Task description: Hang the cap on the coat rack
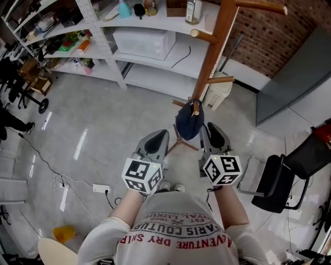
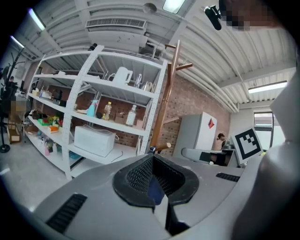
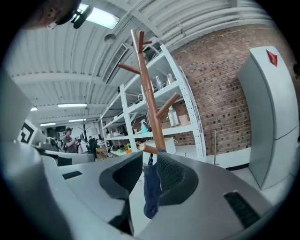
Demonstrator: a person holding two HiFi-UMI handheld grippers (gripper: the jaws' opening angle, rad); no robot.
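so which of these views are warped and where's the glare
Both gripper views are fisheye with dark corners: the left gripper view bows the shelving, the right gripper view bends the coat rack. A ceiling light blows out in the right gripper view, and the head view shows glare streaks on the floor.

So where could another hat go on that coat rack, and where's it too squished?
Three coat rack pegs are bare: the top one pointing right, one pointing left toward the shelving, one pointing right just above the cap. The low peg is crowded: the cap hangs there, left gripper and right gripper close on either side.
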